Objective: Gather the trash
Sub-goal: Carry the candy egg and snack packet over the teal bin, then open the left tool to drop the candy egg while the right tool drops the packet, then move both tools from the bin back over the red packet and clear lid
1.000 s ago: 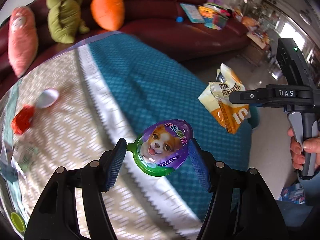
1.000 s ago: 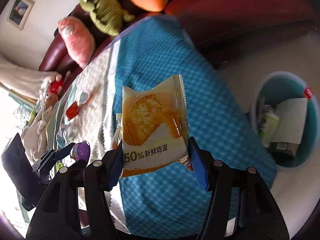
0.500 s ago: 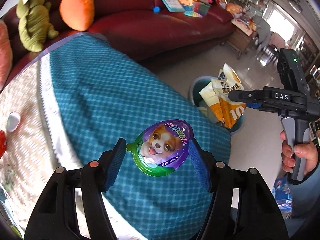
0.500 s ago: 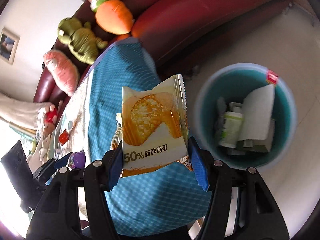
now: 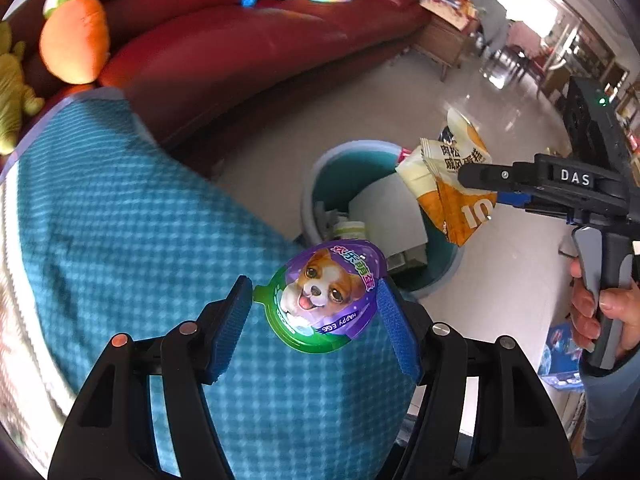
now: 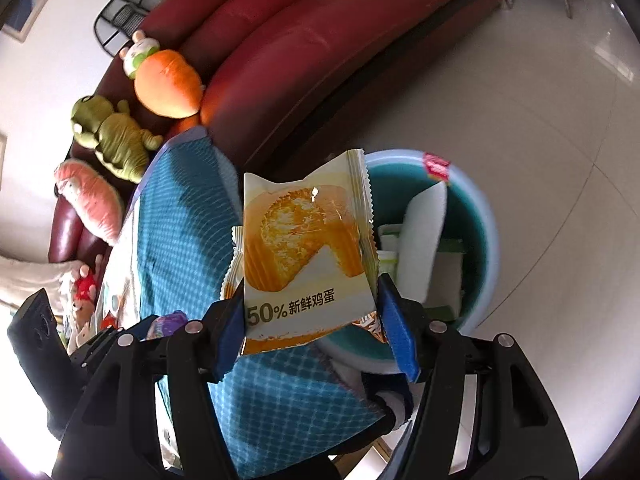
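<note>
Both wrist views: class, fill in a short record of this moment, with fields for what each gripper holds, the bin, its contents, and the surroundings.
left gripper: shut on the purple egg-shaped pack with a puppy picture
right gripper: shut on the yellow cake wrappers
bin: teal, round, on the pale floor beside the table's blue checked cloth
bin contents: white paper and other rubbish already inside
surroundings: red sofa with an orange carrot plush
</note>
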